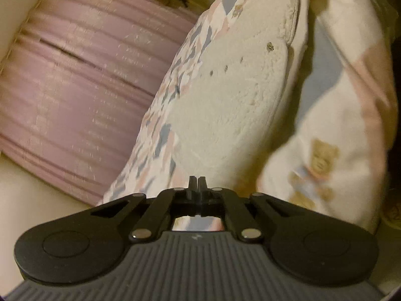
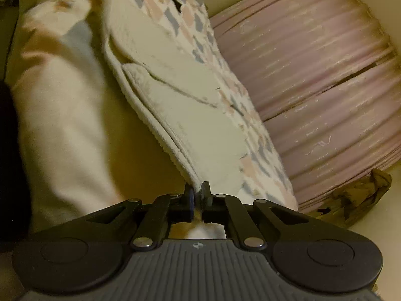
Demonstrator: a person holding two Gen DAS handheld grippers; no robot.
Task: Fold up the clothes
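Observation:
A garment with a cream fleece lining and a pink, blue and white patchwork outside printed with teddy bears hangs stretched up in front of both cameras. My left gripper is shut, its fingers pressed together at the garment's lower edge, and cloth shows just beneath them. In the right wrist view the same garment runs down in a long fold. Its piped fleece hem enters my right gripper, which is shut on it. The far end of the garment is out of view.
A pink pleated cushion lies beside the garment on a cream surface; the right wrist view has the cushion on its right side. A crumpled brown patterned cloth sits by the cushion.

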